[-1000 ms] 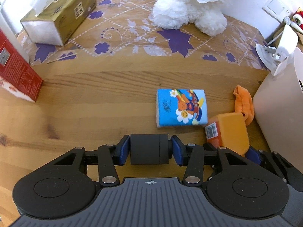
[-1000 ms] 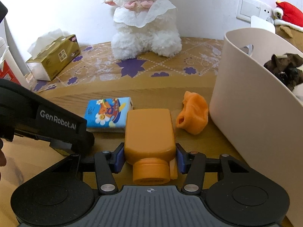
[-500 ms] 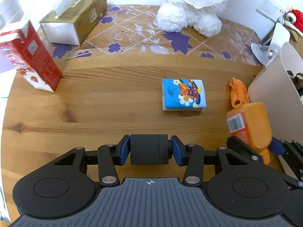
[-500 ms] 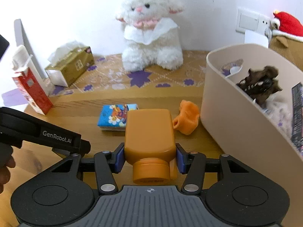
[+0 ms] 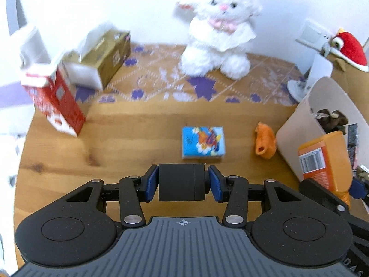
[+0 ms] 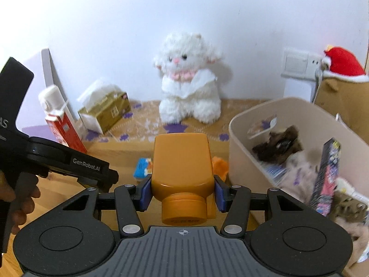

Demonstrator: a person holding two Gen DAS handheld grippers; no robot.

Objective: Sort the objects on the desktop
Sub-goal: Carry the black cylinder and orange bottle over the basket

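A black cylinder [image 5: 181, 182] is clamped between the blue pads of the left gripper [image 5: 182, 183], and it is held clear above the wooden surface [image 5: 129, 138]. An orange bottle [image 6: 182, 170] is clamped between the fingers [image 6: 145, 192] of the right gripper [image 6: 182, 192], its cap turned toward the camera and its body pointing away. In the left wrist view the same bottle is seen at the right edge, in front of the wall of a beige bin [image 5: 297, 136], with a barcode label facing the camera.

On the surface a small blue packet with a cartoon print [image 5: 203, 143] is lying flat, and a crumpled orange item [image 5: 265, 142] is lying near it, just beside the bin. The bin [image 6: 244, 138] is already holding a dark furry toy [image 6: 276, 147], a tall printed box [image 6: 325, 173] leaning upright, and other items too blurred to be told.

At the back, a white plush lamb [image 6: 189, 90] is seated against the wall on a patterned cloth [image 5: 161, 85]. A gold tissue box [image 5: 103, 57] and a red carton [image 5: 55, 99] are standing at the left. A hand [image 6: 16, 196] is seen gripping the handle of the left gripper at the left edge of the right wrist view.
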